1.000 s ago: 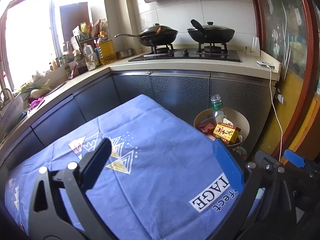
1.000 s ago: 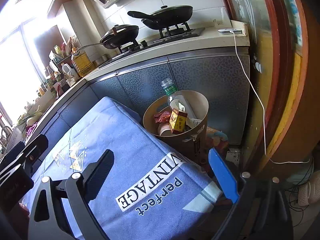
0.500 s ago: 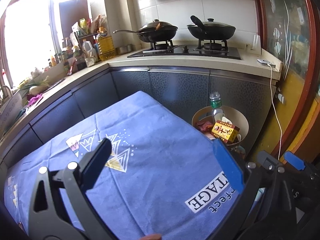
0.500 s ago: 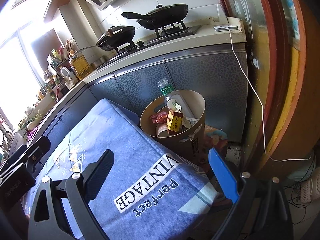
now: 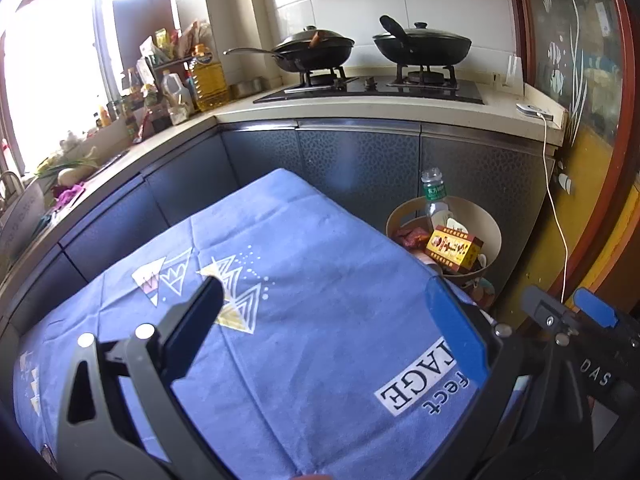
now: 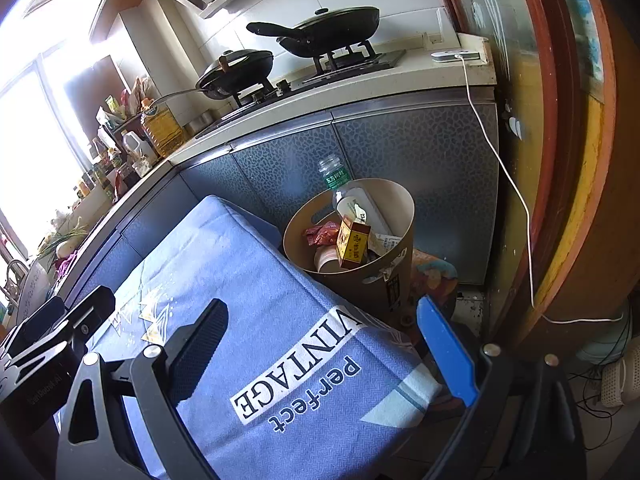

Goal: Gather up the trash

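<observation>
The bin (image 6: pixel 396 276), at one o'clock past the cloth-covered table (image 6: pixel 248 280), already holds a bottle (image 6: pixel 340 188), a box (image 6: pixel 352 242) and wrappers. Over the last second only the view has shifted slightly; collecting looks finished. Each hand-held gripper, left (image 5: pixel 324 320) and right (image 6: pixel 320 344), gapes wide, empty.

Bin (image 6: pixel 400 208): on floor, between clothed table (image 6: pixel 248 280) and cabinets (image 6: pixel 420 148).
Bottle (image 6: pixel 338 184), carton (image 6: pixel 353 242): inside bin.
Pans (image 5: pixel 422 46): on hob, behind.

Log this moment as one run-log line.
left gripper: open, empty | right gripper: open, empty | bin: holds bottle, box | tablecloth: no trash visible
</observation>
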`<state>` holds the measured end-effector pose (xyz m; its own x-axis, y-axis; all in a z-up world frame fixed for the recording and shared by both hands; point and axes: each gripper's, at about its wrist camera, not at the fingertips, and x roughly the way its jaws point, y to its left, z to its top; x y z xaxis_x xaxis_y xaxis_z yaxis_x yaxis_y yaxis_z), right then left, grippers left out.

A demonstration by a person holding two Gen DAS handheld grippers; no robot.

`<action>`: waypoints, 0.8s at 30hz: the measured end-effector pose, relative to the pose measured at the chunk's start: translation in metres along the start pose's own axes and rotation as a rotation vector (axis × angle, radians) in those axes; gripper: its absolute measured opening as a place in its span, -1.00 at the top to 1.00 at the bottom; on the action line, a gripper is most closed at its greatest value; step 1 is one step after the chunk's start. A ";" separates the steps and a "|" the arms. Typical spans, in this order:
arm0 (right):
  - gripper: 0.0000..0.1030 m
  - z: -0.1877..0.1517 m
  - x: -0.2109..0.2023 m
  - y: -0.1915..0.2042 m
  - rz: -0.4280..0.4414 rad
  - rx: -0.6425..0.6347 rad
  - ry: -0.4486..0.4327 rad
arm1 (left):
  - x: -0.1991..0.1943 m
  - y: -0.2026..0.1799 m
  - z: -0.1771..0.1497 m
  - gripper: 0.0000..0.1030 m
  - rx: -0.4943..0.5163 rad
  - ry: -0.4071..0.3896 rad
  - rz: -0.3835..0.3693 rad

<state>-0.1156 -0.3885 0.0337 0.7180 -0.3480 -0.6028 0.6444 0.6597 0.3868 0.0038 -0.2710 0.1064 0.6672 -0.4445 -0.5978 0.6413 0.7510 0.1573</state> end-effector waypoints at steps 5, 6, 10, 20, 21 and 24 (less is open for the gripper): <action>-0.80 0.000 0.001 0.001 0.000 -0.003 0.000 | 0.004 0.002 -0.002 -0.88 -0.008 0.015 -0.012; -0.80 0.000 0.001 0.001 0.000 -0.004 0.000 | 0.004 0.002 -0.002 -0.88 -0.005 0.016 -0.012; -0.80 0.000 0.001 0.001 0.001 -0.003 0.001 | 0.003 -0.001 -0.002 -0.88 0.004 0.011 -0.011; -0.80 0.002 0.004 -0.001 -0.001 0.001 0.006 | 0.012 -0.004 -0.003 -0.88 0.002 0.040 -0.009; -0.80 0.002 0.005 -0.002 0.000 0.002 0.008 | 0.013 -0.004 -0.003 -0.88 0.003 0.043 -0.008; -0.81 0.003 0.007 -0.003 0.001 0.001 0.014 | 0.015 -0.005 -0.003 -0.88 0.006 0.051 -0.009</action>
<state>-0.1116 -0.3949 0.0302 0.7149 -0.3384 -0.6118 0.6441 0.6592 0.3880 0.0095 -0.2803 0.0938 0.6416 -0.4256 -0.6381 0.6492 0.7445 0.1562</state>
